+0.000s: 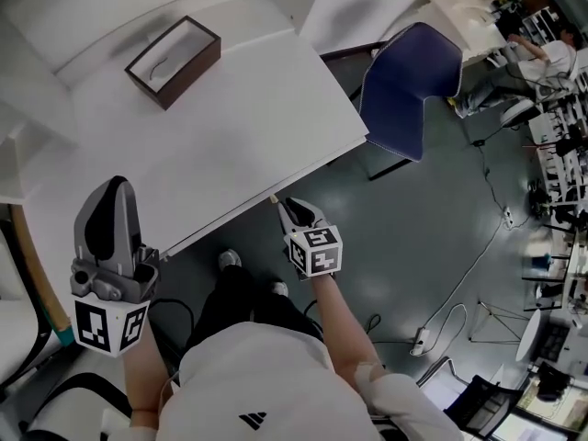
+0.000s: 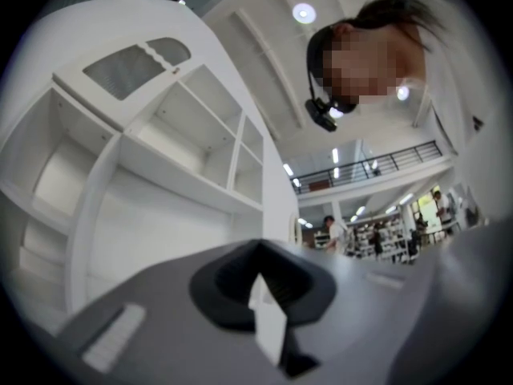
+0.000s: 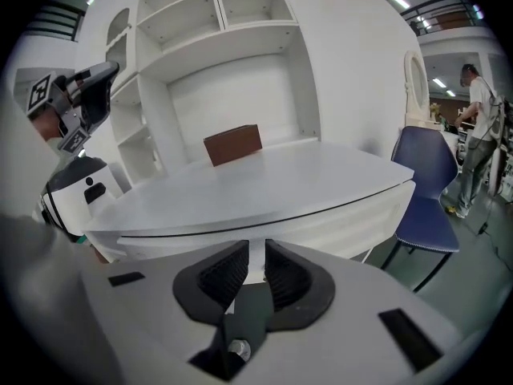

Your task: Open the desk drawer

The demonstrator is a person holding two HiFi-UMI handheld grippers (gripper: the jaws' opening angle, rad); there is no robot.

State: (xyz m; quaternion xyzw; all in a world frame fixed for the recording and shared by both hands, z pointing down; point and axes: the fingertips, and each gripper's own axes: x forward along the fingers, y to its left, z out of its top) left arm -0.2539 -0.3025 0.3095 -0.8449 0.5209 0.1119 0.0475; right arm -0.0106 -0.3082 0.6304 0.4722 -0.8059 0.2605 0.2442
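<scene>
The drawer sits shut under the desk's front edge. The right gripper points at it from close by, jaws slightly apart and clamped on nothing. The left gripper, jaws together, hangs by the desk's left end.

Grey left claw, right claw; b/w marker cubes; white tee.

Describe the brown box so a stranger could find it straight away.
Start at the wide white desk in front of the white shelves. Towards its back, near those shelves, a box sits alone on the top. It is the only dark brown thing on that white surface, with a pale upper face.
</scene>
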